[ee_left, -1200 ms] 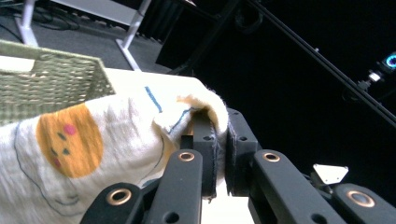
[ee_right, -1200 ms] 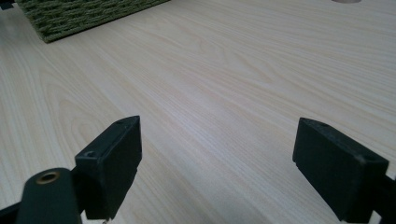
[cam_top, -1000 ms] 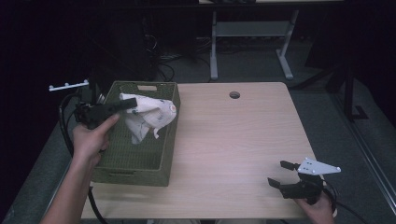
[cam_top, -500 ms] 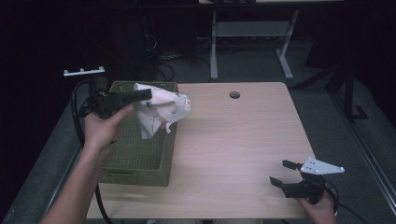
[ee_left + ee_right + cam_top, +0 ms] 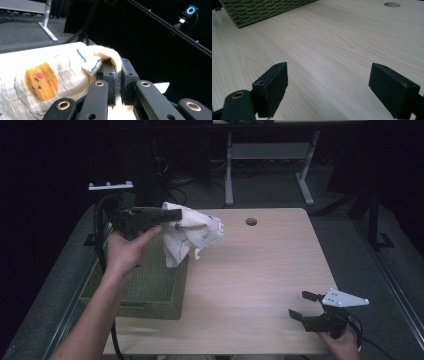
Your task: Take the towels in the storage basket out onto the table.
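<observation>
Upper left of the frame: the left hand-held gripper [image 5: 172,214] clamps a cream printed cloth [image 5: 192,237], lifted above the green woven basket [image 5: 150,290]. Next, likely lowering it onto the pale wooden table [image 5: 250,270]; the right hand-held gripper [image 5: 306,307] waits, jaws apart.

Cream cloth [image 5: 192,234], orange cartoon print

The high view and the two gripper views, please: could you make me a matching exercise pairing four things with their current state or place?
Things:
1. left gripper
2. right gripper
3. white cloth
4. green basket

States:
A. jaws wide apart, low over the bare table
B. sits on the table's left part
C. shut on an edge of fabric
D. hangs in the air, above the basket's far right corner

Pairs: 1-C, 2-A, 3-D, 4-B
</observation>
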